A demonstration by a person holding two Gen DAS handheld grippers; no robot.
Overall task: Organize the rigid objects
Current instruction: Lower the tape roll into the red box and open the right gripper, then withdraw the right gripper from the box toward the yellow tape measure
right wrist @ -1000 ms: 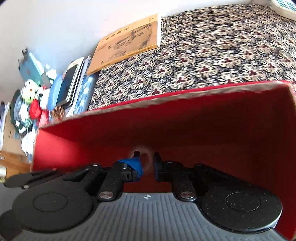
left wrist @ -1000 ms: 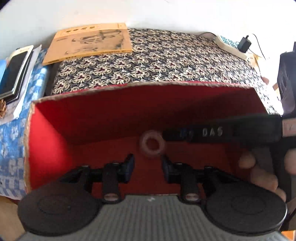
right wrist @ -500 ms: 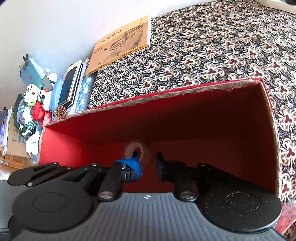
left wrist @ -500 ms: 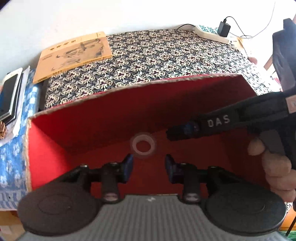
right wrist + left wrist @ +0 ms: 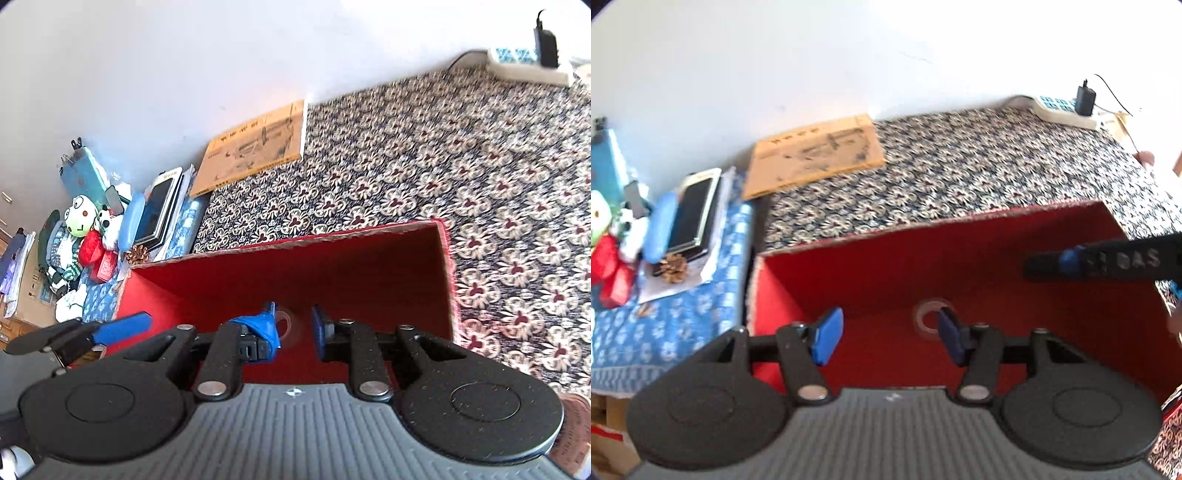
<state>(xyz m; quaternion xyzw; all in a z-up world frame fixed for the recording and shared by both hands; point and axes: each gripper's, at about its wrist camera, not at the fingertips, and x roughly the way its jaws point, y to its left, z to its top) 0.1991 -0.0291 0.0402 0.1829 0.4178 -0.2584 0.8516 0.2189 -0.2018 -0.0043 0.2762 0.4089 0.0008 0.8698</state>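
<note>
A plain white wall (image 5: 184, 74) ran behind the surface, which wore a dark floral cloth (image 5: 461, 166). Off to the left lay a blue patterned cloth (image 5: 665, 325). Daylight washed in bright from the right, blowing out that edge of the left wrist view.

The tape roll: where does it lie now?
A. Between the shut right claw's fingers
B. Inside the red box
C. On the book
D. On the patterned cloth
B: the tape roll lies on the floor of the red box, held by neither claw.
</note>
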